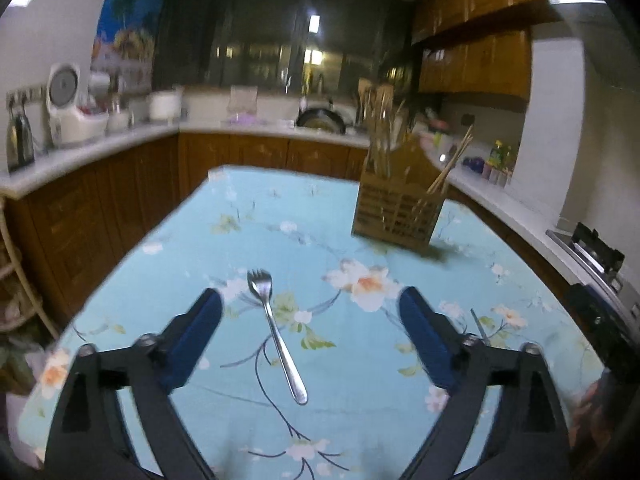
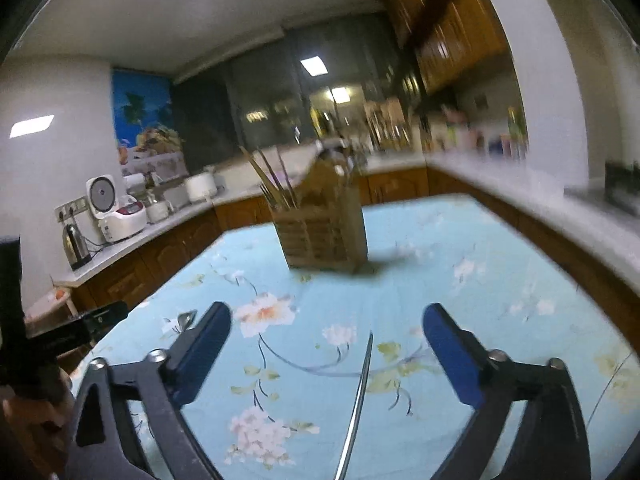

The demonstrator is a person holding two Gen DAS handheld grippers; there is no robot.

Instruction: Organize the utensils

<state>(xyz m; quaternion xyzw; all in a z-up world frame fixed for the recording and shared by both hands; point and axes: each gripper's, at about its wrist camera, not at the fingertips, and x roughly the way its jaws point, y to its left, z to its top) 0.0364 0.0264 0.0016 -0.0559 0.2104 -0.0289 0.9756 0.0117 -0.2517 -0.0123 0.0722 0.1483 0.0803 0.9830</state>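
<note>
A steel fork (image 1: 276, 330) lies on the blue floral tablecloth (image 1: 280, 220), tines pointing away, between the fingers of my open, empty left gripper (image 1: 310, 300). A wooden utensil holder (image 1: 398, 208) with chopsticks stands at the far right of the table; it also shows in the right wrist view (image 2: 322, 236). My right gripper (image 2: 326, 314) is open and empty, above a thin steel utensil handle (image 2: 358, 404) lying between its fingers; its head is out of frame. Fork tines (image 2: 186, 318) peek out left of the right gripper's left finger.
Wooden cabinets and white counters (image 1: 100, 148) ring the table, with a rice cooker (image 1: 66, 108), a kettle (image 1: 18, 140) and a stove (image 1: 592, 252) at the right. My left gripper's body (image 2: 60, 336) shows at the left edge of the right wrist view.
</note>
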